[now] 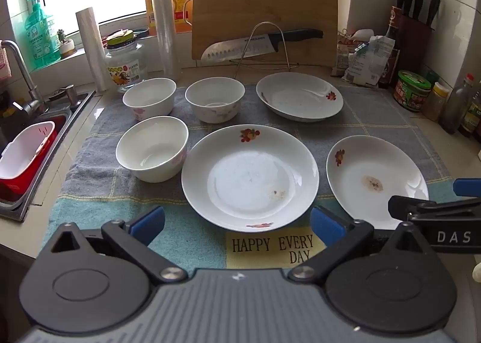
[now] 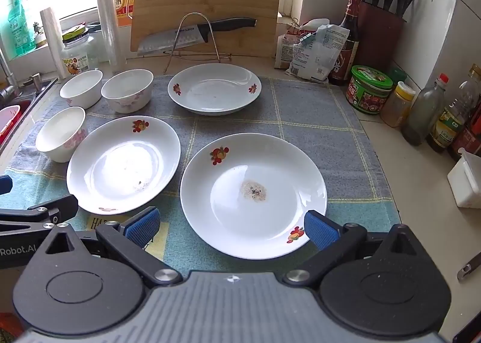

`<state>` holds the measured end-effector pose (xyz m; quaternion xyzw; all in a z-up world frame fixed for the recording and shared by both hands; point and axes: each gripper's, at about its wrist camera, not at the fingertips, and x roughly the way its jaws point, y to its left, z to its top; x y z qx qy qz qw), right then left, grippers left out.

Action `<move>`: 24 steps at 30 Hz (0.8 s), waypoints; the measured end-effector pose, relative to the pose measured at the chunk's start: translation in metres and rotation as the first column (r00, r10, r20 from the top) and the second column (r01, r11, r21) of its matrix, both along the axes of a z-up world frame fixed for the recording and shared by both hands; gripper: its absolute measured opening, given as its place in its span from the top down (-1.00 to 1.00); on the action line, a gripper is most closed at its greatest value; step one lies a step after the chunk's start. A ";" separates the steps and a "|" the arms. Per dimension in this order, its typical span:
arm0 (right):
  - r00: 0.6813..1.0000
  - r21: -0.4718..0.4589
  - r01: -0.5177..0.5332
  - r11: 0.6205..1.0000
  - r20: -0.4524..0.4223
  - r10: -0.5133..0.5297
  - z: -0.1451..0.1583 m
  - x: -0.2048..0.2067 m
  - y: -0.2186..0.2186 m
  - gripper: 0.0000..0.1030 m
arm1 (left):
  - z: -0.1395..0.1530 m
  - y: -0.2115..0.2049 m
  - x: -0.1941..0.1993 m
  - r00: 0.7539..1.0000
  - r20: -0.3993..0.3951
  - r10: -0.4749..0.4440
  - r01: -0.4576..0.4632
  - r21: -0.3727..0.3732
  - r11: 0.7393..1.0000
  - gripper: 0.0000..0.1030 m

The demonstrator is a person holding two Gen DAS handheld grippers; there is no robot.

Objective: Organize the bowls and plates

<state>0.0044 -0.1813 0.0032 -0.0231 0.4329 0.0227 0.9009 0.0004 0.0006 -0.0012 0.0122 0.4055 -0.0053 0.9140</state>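
Both claws, left claw (image 1: 237, 221) and right claw (image 2: 231, 224), spread wide and empty above the worktop towel (image 2: 315, 120), each just behind a separate plate (image 1: 249, 176) (image 2: 254, 194), bowls (image 1: 151, 147) grouped farther left, apparently for stacking.

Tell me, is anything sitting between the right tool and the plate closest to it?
Nothing visible. The right tool is open just above the near rim of the stained plate, with only bare towel around it. The neighbouring plate lies off to its left, clear of the approach.
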 end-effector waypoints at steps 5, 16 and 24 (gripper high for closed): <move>1.000 -0.006 -0.004 1.000 0.001 0.004 0.001 0.000 0.003 -1.00 | 0.006 0.002 -0.001 1.000 0.005 0.023 -0.023 -0.001 1.000 -0.99; 1.000 -0.017 -0.005 1.000 0.005 0.005 0.004 -0.002 0.011 -1.00 | 0.004 0.004 -0.005 1.000 0.003 0.024 -0.024 0.000 1.000 -0.99; 1.000 -0.017 -0.005 1.000 0.006 0.005 0.003 -0.002 0.007 -1.00 | 0.004 0.006 -0.004 1.000 -0.001 0.022 -0.022 -0.008 1.000 -0.99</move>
